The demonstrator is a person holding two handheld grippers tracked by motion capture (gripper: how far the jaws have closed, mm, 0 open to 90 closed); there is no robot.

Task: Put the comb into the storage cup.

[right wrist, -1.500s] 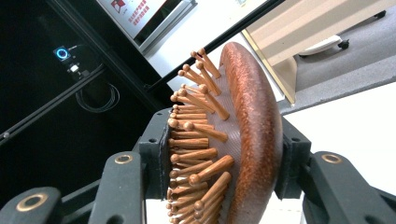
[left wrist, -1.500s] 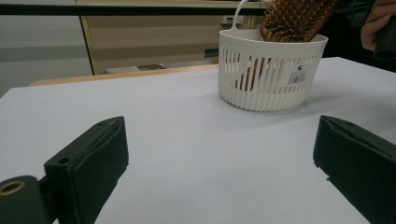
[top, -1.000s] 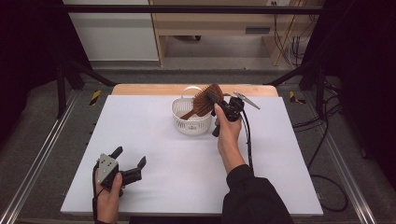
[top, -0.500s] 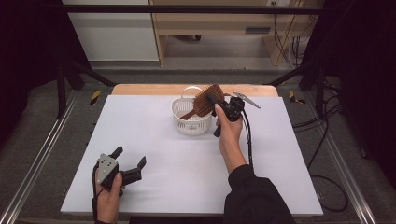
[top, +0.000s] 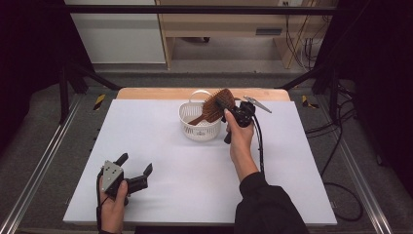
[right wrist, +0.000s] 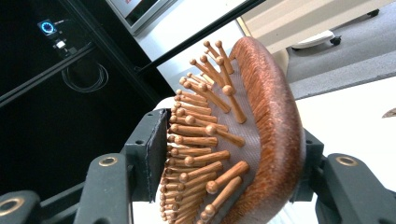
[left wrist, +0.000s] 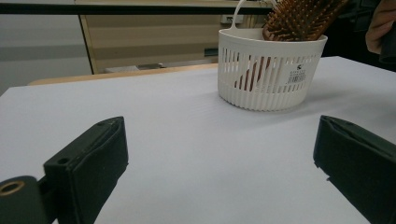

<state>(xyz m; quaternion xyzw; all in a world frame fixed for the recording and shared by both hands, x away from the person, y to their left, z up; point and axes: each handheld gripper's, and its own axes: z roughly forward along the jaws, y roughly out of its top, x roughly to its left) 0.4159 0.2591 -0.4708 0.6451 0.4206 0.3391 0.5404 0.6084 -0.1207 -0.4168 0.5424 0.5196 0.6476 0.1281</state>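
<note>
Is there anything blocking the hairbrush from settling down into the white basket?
Nothing visible blocks it. The hairbrush already stands handle-down in the basket, its head sticking out above the rim between the right gripper fingers, which have just been opening. The left gripper rests far off, near the table's front edge.

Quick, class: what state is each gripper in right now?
Left gripper: open, holding nothing.
Right gripper: open; jaws have just been opening, with the hairbrush head between them, over the basket.

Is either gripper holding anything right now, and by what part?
The right gripper has the wooden hairbrush by its head, handle down in the white basket. Its jaws have just been opening, so the grip is loosening. The left gripper is open and empty.
</note>
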